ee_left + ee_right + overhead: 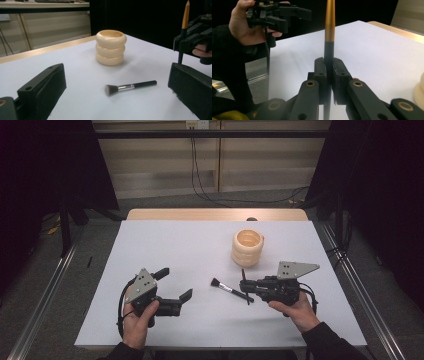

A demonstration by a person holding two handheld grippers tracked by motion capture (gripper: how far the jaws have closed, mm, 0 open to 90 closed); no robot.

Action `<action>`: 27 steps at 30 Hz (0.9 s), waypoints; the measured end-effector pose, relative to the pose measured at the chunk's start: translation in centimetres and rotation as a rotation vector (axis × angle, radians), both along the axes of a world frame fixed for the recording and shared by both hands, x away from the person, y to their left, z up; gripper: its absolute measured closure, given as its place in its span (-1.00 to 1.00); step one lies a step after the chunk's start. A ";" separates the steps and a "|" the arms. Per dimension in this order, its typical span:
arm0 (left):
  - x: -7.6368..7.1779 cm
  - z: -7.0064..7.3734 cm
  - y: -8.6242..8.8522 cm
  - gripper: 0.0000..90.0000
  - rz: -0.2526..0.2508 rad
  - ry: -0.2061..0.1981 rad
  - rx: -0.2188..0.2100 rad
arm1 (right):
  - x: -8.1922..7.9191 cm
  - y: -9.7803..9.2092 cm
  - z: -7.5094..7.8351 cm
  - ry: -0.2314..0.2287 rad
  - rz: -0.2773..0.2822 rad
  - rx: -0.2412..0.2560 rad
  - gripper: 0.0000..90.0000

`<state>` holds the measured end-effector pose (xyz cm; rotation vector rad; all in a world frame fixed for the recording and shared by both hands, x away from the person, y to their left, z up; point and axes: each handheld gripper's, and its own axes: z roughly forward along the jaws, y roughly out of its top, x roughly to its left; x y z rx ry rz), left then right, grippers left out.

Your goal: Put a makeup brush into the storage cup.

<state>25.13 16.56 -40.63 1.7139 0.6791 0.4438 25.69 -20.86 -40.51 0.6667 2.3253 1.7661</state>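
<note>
Step in hand: your right tongs (329,75) clamp the slim gold-tipped brush (329,32) upright, near the ring-stacked holder (247,248). Left tongs (176,285) gape, idle. Next, probably: carry it over the holder's mouth, lower, release.

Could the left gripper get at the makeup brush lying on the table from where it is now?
Probably yes. The left gripper has its jaws open and holds nothing, and bare white table lies between it and the makeup brush; nothing stands between them.
</note>
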 end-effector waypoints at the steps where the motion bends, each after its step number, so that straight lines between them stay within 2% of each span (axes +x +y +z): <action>1: -0.2 0.0 0.2 -0.97 0.010 -0.004 -0.001 | 0.0 0.0 0.0 -0.001 -0.004 0.001 0.84; 4: -0.6 -0.1 0.7 -0.97 0.003 -0.003 -0.012 | 0.1 -0.2 0.0 -0.002 -0.020 -0.001 0.84; 8: -1.0 -0.5 1.4 -0.97 0.022 0.006 0.000 | 0.2 -0.6 0.1 -0.007 -0.038 0.001 0.84; 10: -1.2 -0.7 1.8 -0.97 0.028 -0.003 0.004 | 0.3 -0.7 0.1 -0.007 -0.050 0.003 0.84; 13: -1.3 -1.2 2.4 -0.97 0.035 0.016 -0.020 | 0.4 -1.0 0.2 -0.012 -0.068 0.006 0.84; 18: -1.5 -1.7 2.8 -0.97 0.050 0.030 -0.014 | 0.8 -1.4 0.6 -0.022 -0.091 0.006 0.84; 21: -1.4 -1.8 3.2 -0.97 0.048 0.044 -0.047 | 1.1 -1.6 0.8 -0.031 -0.101 0.009 0.85; 22: -1.5 -1.8 3.2 -0.97 0.062 0.041 -0.036 | 1.2 -1.7 0.9 -0.037 -0.104 0.004 0.84; 24: -1.5 -1.9 3.3 -0.97 0.050 0.038 -0.038 | 1.6 -2.0 1.2 -0.039 -0.111 0.020 0.84; 27: -1.6 -2.1 3.3 -0.97 0.057 0.031 -0.021 | 2.0 -2.5 1.5 -0.049 -0.128 0.020 0.84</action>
